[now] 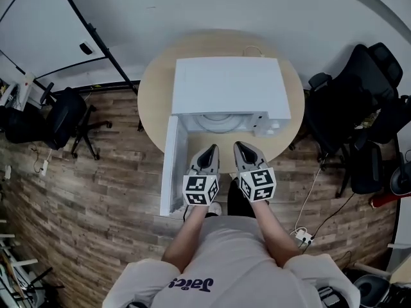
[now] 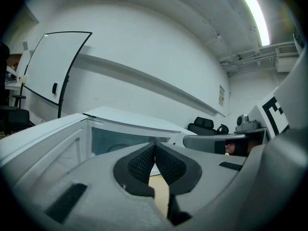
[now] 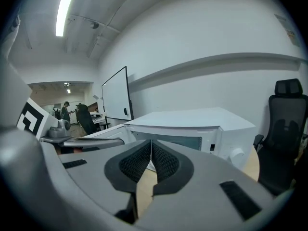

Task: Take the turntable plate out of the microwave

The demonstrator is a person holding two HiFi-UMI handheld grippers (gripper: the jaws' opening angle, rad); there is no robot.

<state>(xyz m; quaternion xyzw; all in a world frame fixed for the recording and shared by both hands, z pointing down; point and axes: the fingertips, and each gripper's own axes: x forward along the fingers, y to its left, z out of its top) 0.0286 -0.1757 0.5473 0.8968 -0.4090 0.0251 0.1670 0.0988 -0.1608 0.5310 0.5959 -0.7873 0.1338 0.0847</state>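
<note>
The door (image 1: 172,165) is hanging open to the left, so the microwave (image 1: 228,85) is showing me its cavity. Inside, the plate (image 1: 221,122) is lying flat on the cavity floor, just behind the opening, face up. It is round, so there is no long axis to note, and its near rim is facing me.

I am holding the left gripper (image 1: 210,149) and the right gripper (image 1: 239,146) side by side over the front of the counter (image 1: 154,95). Both are just outside the opening and are aiming in and slightly down.

Both are carrying nothing. The left fingers (image 2: 142,163) are pressing together at the tips, and the right fingers (image 3: 166,161) are doing likewise.

My reading of the pose: I am squaring both grippers to the opening, since a wide flat disc is likely wanting a grip at each side of its rim. The fingers are needing to part before either can take that rim. The plate is not yet touched.
</note>
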